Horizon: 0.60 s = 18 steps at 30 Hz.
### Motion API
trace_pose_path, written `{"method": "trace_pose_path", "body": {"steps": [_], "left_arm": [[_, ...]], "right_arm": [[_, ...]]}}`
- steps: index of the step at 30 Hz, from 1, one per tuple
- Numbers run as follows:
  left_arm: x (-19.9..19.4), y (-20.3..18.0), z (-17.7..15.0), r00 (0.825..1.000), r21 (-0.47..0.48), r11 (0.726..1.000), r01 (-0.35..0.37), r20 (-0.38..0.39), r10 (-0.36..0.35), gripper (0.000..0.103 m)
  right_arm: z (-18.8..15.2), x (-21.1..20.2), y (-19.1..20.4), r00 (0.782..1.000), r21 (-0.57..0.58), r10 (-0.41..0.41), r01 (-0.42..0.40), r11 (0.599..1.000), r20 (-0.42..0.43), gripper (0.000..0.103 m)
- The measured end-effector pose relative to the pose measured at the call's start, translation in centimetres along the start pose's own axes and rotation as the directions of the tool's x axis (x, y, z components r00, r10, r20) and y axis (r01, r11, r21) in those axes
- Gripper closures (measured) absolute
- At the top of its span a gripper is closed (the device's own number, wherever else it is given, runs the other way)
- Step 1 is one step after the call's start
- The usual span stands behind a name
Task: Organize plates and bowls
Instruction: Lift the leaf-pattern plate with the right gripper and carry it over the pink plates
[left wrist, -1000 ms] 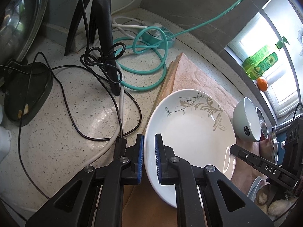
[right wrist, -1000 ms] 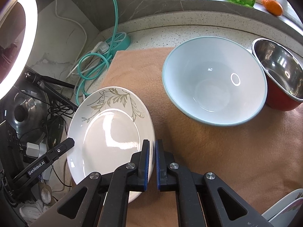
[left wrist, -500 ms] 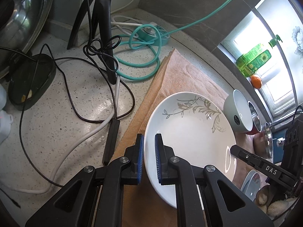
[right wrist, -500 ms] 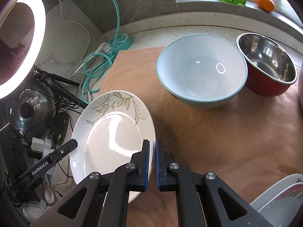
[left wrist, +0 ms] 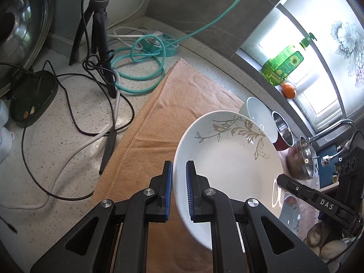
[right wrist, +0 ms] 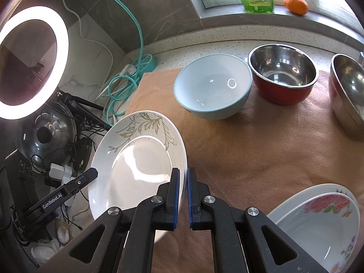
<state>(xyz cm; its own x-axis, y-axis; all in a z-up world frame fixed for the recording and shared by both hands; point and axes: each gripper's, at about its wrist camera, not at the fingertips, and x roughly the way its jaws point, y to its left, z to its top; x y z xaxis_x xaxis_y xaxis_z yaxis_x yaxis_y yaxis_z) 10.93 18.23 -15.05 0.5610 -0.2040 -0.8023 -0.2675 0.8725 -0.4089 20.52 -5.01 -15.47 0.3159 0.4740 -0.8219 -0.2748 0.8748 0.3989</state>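
1. Right, both tools are gripping one dish: the left gripper [left wrist: 178, 190] is clamped on the near-left rim of the leaf-patterned plate [left wrist: 227, 159], and the right gripper [right wrist: 183, 196] is clamped on the opposite rim, its jaws pinching the edge from each side.
2. Between the two tools the plate is hanging clear of the orange towel [right wrist: 238, 150], tilted, its face turned up toward the cameras.
3. Ahead of the right tool and slightly to its right, the pale blue bowl [right wrist: 213, 86] is sitting upright on the towel, with the red-sided steel bowl [right wrist: 282, 72] just beside it.
4. Down at the right tool's near right, the flowered dishes [right wrist: 318, 223] are lying nested; judging by the task, that stack looks the likely home.
5. So the plate is needing to travel rightward, with the right hand nearer that stack and the left trailing.
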Motion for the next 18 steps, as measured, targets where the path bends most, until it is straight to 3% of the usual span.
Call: {"method": "trace_pose_path", "body": {"steps": [18], "left_arm": [[-0.4, -8.0, -3.8, 0.993, 0.114, 0.987, 0.11, -0.051, -0.105, 0.093]], "right_arm": [[-3.6, -7.8, -6.6, 0.996, 0.089, -0.042, 0.034, 0.995, 0.082, 0.097]]}}
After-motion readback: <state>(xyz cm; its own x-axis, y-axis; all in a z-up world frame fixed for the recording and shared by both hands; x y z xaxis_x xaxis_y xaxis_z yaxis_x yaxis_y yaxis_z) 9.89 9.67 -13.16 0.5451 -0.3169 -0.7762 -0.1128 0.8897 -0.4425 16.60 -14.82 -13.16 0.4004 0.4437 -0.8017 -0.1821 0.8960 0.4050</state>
